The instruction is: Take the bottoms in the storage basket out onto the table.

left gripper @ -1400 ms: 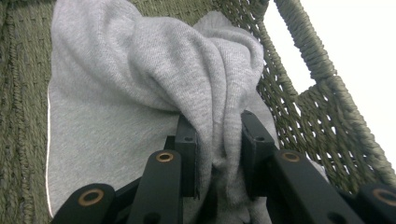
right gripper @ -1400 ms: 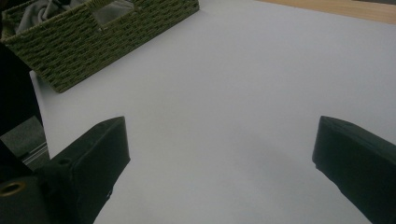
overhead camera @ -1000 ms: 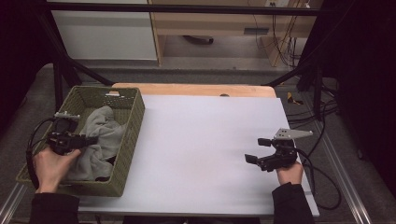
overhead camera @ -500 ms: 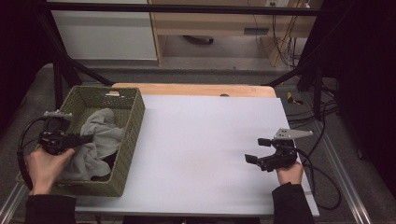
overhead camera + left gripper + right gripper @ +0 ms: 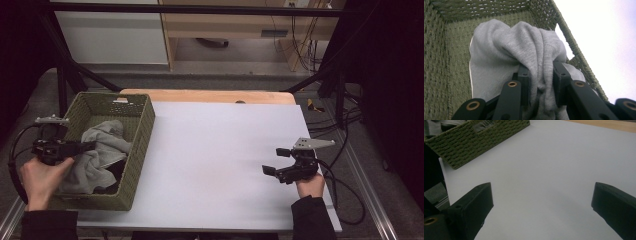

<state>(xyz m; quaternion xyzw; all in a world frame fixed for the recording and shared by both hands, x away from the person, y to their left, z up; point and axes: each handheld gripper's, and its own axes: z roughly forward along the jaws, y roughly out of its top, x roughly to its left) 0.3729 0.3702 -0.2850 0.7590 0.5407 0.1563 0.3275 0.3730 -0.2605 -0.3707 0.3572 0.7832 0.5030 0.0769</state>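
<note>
Gripping a bunched fold of the grey cloth (image 5: pixel 524 50), the left gripper (image 5: pixel 541 75) has its 2 jaws closed narrow on the fabric, with cloth bulging up between and over them. The cloth lies inside the green woven basket (image 5: pixel 140 130), heaped toward the basket's left wall, and in the high view the left gripper (image 5: pixel 75 147) reaches in over that wall. The right gripper (image 5: pixel 280 162) waits well to the right of the basket, low over the white table (image 5: pixel 215 145), its jaws spread wide with nothing between them.

The step in hand looks like pulling the cloth out of the basket. Next, the left gripper likely needs a steady lift up and over the basket's rim, high enough that the trailing cloth does not drag the light basket along.
</note>
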